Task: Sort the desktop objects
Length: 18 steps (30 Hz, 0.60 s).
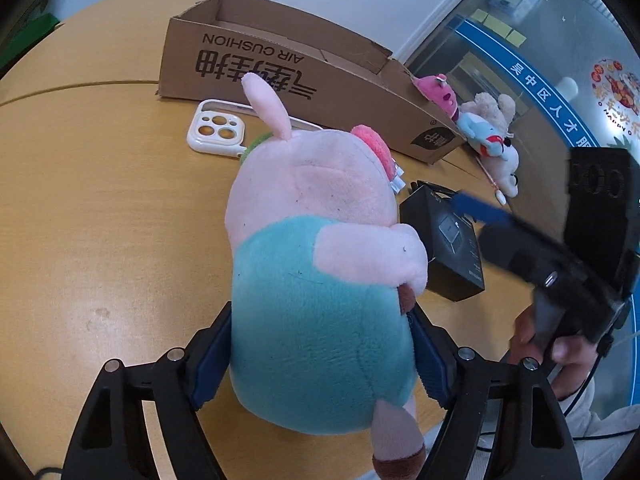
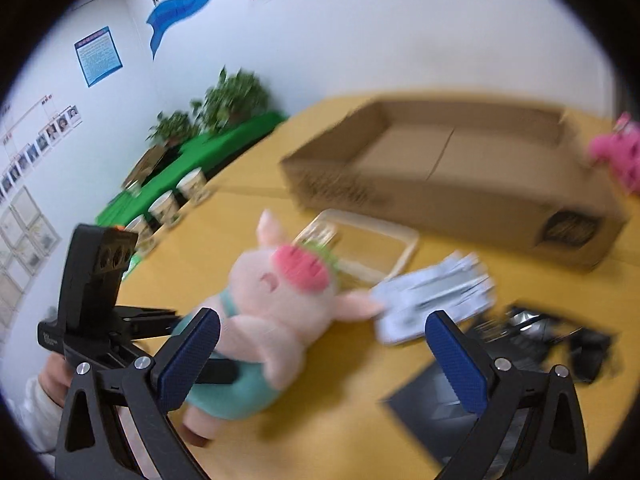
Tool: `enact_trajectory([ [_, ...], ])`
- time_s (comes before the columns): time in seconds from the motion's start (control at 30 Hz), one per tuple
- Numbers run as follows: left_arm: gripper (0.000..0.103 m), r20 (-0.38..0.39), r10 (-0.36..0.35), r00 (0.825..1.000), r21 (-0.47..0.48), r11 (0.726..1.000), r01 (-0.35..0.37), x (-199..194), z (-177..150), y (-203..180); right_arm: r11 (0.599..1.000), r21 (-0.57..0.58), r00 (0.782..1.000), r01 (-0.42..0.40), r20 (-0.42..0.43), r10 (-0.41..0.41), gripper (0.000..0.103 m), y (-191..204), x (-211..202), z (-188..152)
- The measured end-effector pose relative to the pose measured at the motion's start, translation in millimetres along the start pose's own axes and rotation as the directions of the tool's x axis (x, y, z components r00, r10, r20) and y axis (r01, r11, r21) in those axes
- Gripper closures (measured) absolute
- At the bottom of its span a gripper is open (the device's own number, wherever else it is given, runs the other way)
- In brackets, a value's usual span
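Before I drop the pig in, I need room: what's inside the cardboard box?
The cardboard box looks empty in the blurred right wrist view: only bare brown floor shows. Its near wall hides the strip of floor right behind it.

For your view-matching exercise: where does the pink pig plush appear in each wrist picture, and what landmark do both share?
Left wrist: pink pig plush fills the centre, its teal body between the left hand-held gripper pads.
Right wrist: pig lies left of centre on the table, blurred.
Shared landmark: cardboard box behind it.
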<state>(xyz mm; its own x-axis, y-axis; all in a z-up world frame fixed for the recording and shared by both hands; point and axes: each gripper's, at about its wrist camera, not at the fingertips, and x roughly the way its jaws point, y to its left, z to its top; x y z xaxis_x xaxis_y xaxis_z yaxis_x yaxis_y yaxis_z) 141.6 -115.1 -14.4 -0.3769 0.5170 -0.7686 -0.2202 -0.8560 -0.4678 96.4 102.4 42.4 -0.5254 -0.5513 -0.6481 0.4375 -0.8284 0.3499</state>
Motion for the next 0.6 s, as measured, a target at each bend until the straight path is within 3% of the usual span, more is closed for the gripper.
enact_trajectory([
  [0.13, 0.03, 0.01, 0.007, 1.0, 0.017, 1.0, -0.007, 0.5, -3.3, -9.7, 0.991, 0.069, 0.985, -0.112, -0.126, 0.12, 0.002, 6.4, 36.7, -12.2],
  [0.2, 0.033, 0.015, -0.006, 1.0, 0.004, 1.0, 0.006, -3.9, -5.3, -8.0, 0.977, 0.119, 0.97, -0.178, -0.149, 0.194, 0.002, 6.8, 45.2, -16.6],
  [0.3, 0.035, 0.021, -0.016, 1.0, 0.009, 1.0, 0.016, -5.1, -2.8, -12.2, 0.965, 0.134, 0.959, -0.224, -0.147, 0.243, 0.005, 9.2, 45.5, -16.1],
  [0.43, 0.035, 0.087, -0.008, 0.996, 0.058, 0.998, 0.003, -16.7, 20.8, -29.4, 0.971, 0.118, 0.971, -0.208, -0.092, 0.22, 0.01, 9.1, 31.2, -0.3],
  [0.6, 0.035, 0.21, -0.047, 0.976, 0.166, 0.986, 0.012, -44.0, 89.5, -56.4, 0.989, -0.009, 0.988, -0.15, 0.048, 0.15, 0.012, 11.3, -5.2, 60.4],
])
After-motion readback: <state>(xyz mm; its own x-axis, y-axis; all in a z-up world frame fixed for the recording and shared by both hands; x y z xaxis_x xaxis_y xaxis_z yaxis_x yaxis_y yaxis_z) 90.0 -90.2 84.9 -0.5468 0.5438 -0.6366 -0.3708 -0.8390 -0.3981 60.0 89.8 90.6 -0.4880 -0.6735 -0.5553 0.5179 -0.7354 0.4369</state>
